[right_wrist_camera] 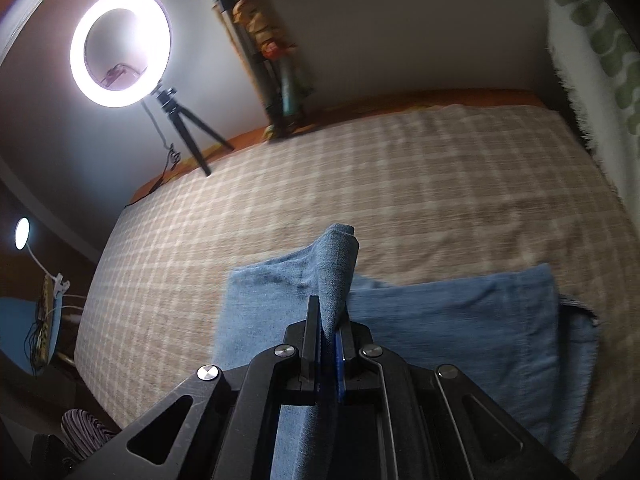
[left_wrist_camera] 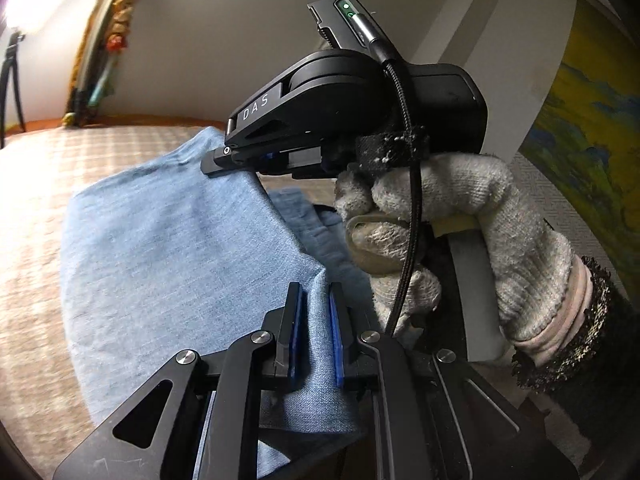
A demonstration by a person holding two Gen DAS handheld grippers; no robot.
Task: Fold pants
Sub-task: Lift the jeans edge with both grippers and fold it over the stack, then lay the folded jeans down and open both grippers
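Light blue denim pants [left_wrist_camera: 168,248] lie partly folded on a checked beige bed cover [left_wrist_camera: 36,200]. My left gripper [left_wrist_camera: 316,300] is shut on an edge of the pants, with the cloth pinched between its blue pads. My right gripper [right_wrist_camera: 334,316] is shut on another raised edge of the pants [right_wrist_camera: 460,312], which stands up in a peak between its fingers. In the left wrist view the right gripper [left_wrist_camera: 224,160], held by a gloved hand [left_wrist_camera: 440,216], sits just beyond and right of the left one, gripping the far edge.
A lit ring light on a small tripod [right_wrist_camera: 120,52] stands at the bed's far left corner. A rolled colourful bundle [right_wrist_camera: 272,60] leans on the back wall. A patterned curtain [right_wrist_camera: 600,60] hangs at the right. A small lamp [right_wrist_camera: 22,232] is at the left.
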